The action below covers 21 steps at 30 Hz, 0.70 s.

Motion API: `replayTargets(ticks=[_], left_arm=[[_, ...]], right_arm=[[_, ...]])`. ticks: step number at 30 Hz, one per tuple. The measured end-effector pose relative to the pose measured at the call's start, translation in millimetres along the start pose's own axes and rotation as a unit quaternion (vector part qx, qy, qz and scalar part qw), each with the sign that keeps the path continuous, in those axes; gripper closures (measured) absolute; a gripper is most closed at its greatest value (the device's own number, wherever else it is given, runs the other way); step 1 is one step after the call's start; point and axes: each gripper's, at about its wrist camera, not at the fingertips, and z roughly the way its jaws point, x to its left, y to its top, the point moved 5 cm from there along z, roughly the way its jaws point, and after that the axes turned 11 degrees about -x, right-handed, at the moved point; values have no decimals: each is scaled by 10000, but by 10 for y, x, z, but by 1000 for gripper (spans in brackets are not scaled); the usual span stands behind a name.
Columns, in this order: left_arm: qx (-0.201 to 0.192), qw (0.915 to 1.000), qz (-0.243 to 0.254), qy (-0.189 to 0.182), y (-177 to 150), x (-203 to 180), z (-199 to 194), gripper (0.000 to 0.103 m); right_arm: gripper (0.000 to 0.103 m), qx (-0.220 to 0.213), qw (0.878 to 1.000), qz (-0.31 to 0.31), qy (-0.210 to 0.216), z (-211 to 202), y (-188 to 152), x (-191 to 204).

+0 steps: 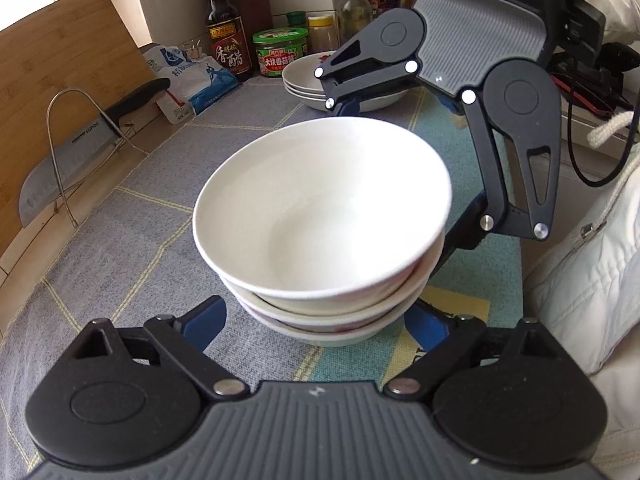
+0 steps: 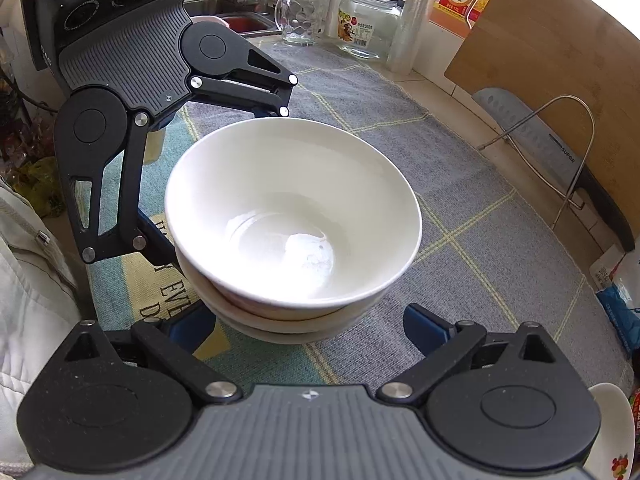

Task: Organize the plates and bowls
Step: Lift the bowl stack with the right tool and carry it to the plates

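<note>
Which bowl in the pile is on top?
The plain white bowl sits on top, tilted; the two bowls under it show only their rims.

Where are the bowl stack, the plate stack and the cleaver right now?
bowl stack (image 1: 320, 216): left wrist view, inner wall of the top bowl.
plate stack (image 1: 298, 74): left wrist view, bare left rim of the top plate.
cleaver (image 2: 536, 136): right wrist view, flat of the blade in the wire rack.

Three white bowls (image 1: 320, 216) are nested upright in one stack on the checked cloth; beyond them, stacked white plates (image 1: 308, 80) sit near the jars.
</note>
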Motion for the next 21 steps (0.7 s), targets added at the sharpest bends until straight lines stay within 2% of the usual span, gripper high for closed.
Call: replayTargets(ticks=[3, 8, 14, 21], left_arm=[[49, 9999, -16, -114, 6, 11, 24, 9], [96, 9992, -23, -375, 19, 16, 41, 18], [115, 9984, -54, -551, 28, 69, 63, 18], [183, 9975, -74, -672, 50, 115, 81, 18]], right_arm=[[4, -8, 9998, -135, 133, 4, 17, 20], [8, 3, 9993, -143, 350, 28, 24, -6], [16, 29, 9982, -36, 597, 32, 29, -20], [17, 16, 9970, 41, 774, 58, 27, -56]])
